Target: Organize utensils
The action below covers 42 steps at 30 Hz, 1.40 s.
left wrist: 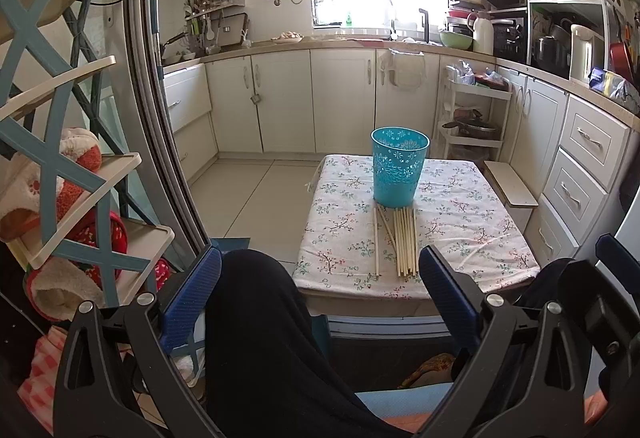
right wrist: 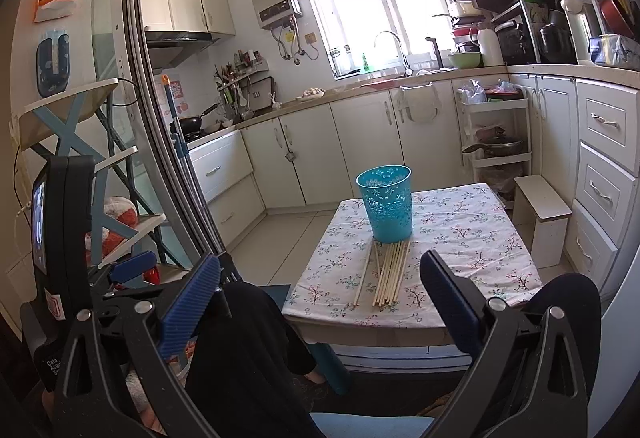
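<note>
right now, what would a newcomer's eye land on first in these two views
The bright turquoise basket stands upright in the middle of the floral tablecloth on a small table. Right in front of it, on the near side, lies a bundle of pale wooden chopsticks, one or two lying slightly apart to the left. Both grippers, left and right, are open and short of the table, holding nothing.

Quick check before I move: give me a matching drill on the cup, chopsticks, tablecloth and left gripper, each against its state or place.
Things:
1. turquoise cup
2. chopsticks
3. tablecloth
4. left gripper

States:
A. lying flat in a bundle
B. open, holding nothing
C. upright, just behind the bundle
D. floral, covering the small table

Pairs: 1-C, 2-A, 3-D, 4-B
</note>
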{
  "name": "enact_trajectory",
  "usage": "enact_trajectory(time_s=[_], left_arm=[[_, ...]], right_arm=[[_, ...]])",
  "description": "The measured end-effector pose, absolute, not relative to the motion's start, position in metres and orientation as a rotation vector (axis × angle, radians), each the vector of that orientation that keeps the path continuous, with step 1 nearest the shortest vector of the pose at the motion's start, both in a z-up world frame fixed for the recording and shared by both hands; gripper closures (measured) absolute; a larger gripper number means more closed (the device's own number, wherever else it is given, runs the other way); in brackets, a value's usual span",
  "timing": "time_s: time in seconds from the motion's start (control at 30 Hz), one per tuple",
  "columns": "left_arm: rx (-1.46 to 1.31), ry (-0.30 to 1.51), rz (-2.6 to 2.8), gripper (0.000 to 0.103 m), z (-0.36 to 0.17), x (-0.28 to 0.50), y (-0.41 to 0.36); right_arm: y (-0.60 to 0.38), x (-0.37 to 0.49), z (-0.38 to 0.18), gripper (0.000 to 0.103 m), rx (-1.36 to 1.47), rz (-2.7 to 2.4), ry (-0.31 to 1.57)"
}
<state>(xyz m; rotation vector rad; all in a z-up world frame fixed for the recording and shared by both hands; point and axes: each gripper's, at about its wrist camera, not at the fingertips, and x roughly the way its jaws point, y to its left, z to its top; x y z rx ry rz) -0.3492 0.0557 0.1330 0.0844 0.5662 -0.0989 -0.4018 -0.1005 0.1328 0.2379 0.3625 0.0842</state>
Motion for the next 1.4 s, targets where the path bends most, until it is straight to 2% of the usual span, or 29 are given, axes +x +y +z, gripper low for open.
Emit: enact_trajectory(time_s=[0.23, 0.5, 0.53, 0.57, 0.6, 0.67, 0.7, 1.03, 1.4], left_arm=[[0.097, 0.618, -0.091, 0.008, 0.118, -0.319, 0.050], [0.084, 0.741, -0.109, 0.008, 0.079, -0.237, 0.041], [0.082, 0.766, -0.118, 0.008, 0.072, -0.223, 0.037], [0.080, 0.780, -0.124, 0.008, 0.067, -0.215, 0.034], [0.078, 0.797, -0.130, 0.008, 0.060, -0.202, 0.030], [0.084, 0.820, -0.130, 0.008, 0.049, -0.181, 0.022], [0.087, 0.833, -0.130, 0.008, 0.043, -0.170, 0.018], [0.083, 0.957, -0.108, 0.008, -0.012, -0.075, -0.001], [0.134, 1.052, -0.123, 0.008, -0.071, -0.010, -0.046]], right_arm=[[-0.113, -0.371, 0.119, 0.007, 0.279, 0.080, 0.425], [-0.159, -0.289, 0.076, 0.008, 0.318, -0.054, 0.581], [-0.166, -0.273, 0.064, 0.017, 0.320, -0.062, 0.614], [-0.171, -0.255, 0.050, 0.032, 0.318, -0.063, 0.661], [-0.175, -0.244, 0.040, 0.038, 0.313, -0.067, 0.701], [-0.183, -0.214, 0.013, 0.057, 0.319, -0.058, 0.782], [-0.185, -0.197, 0.001, 0.060, 0.307, -0.062, 0.818], [-0.198, -0.079, -0.073, 0.082, 0.298, -0.114, 0.940], [-0.206, -0.054, -0.084, 0.084, 0.321, -0.082, 0.936]])
